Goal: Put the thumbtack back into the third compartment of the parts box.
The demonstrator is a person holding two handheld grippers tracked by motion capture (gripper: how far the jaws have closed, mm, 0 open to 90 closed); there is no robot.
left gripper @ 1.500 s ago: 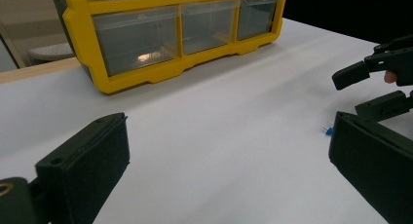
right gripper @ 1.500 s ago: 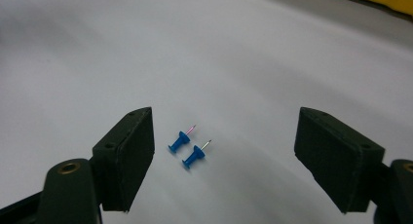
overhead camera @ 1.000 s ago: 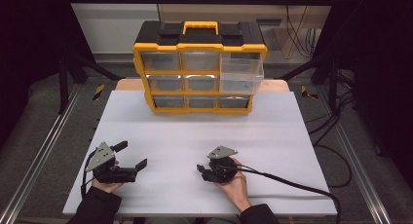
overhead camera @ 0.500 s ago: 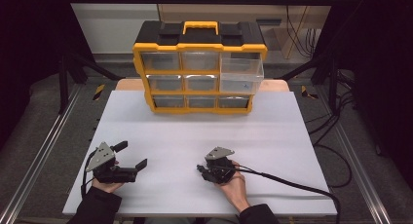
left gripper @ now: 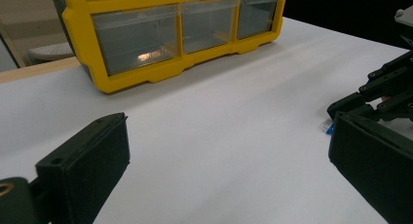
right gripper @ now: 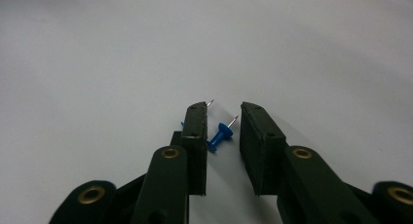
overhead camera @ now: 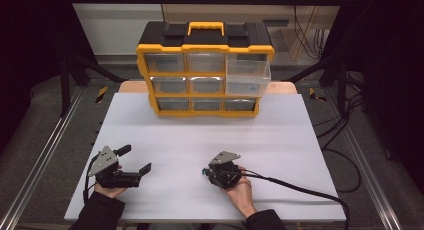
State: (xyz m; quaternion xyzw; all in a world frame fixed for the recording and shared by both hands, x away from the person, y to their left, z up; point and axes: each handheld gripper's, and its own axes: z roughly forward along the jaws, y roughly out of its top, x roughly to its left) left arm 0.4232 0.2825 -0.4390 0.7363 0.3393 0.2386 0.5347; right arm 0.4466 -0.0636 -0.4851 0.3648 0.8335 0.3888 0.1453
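The right hand-held gripper (right gripper: 221,112) rests low on the white desk (overhead camera: 280,135), its jaws parted a little around a blue push pin (right gripper: 220,134) lying between them; a second pin tip pokes out behind one jaw. The left hand-held gripper (overhead camera: 135,160) sits released, jaws wide, near the desk's front edge. Open desk stretches to the yellow drawer organizer (overhead camera: 205,67) at the far edge. Nothing has visibly shifted since half a second ago.

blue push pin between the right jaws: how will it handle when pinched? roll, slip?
The blue push pin lies on its side on the bare white table, so it probably pivots or rolls if nudged. Tiny beside the right gripper jaws, likely very light and prone to squirt out. Its thin metal tip points upward, which may skew an off-centre pinch.
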